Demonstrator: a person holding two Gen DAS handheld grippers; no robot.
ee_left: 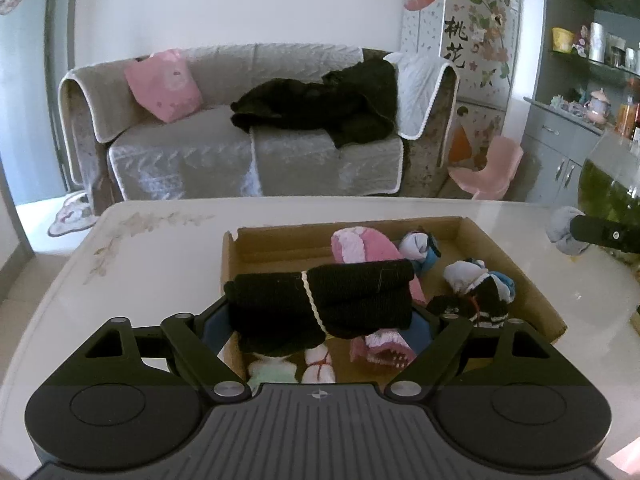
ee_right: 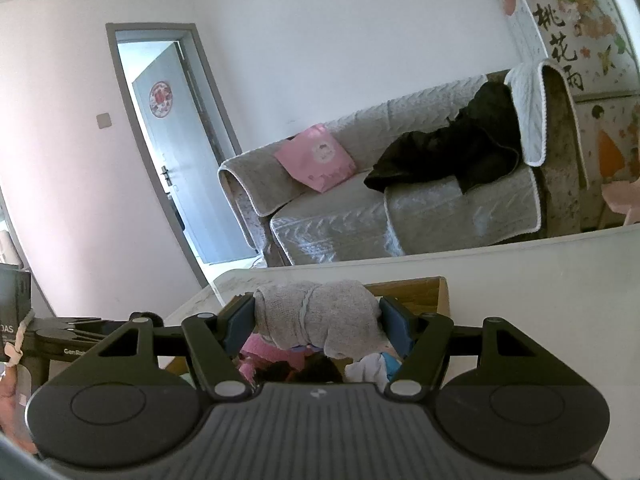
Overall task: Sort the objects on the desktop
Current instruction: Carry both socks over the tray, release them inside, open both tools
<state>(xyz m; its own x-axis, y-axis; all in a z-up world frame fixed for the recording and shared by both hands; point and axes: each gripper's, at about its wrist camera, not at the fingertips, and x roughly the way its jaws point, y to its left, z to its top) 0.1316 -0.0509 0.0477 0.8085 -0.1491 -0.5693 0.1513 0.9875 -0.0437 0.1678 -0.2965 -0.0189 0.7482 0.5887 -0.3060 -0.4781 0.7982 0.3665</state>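
My left gripper (ee_left: 320, 312) is shut on a black rolled sock bundle (ee_left: 352, 296) tied with white cord, held over the open cardboard box (ee_left: 536, 300). Inside the box lie a pink sock roll (ee_left: 360, 246), a white and blue roll (ee_left: 420, 246), a striped black and white roll (ee_left: 476, 288) and pale rolls near the front. My right gripper (ee_right: 318, 320) is shut on a grey rolled sock bundle (ee_right: 320, 316), held above the same box (ee_right: 424, 292). The right gripper with its grey bundle also shows at the right edge of the left wrist view (ee_left: 568, 230).
The box sits on a pale glossy table (ee_left: 152, 272) with a flower print. Behind the table stand a grey sofa (ee_left: 240, 152), a pink stool (ee_left: 488, 172) and a cabinet with shelves (ee_left: 568, 148). A dark box (ee_right: 14, 304) stands at the left.
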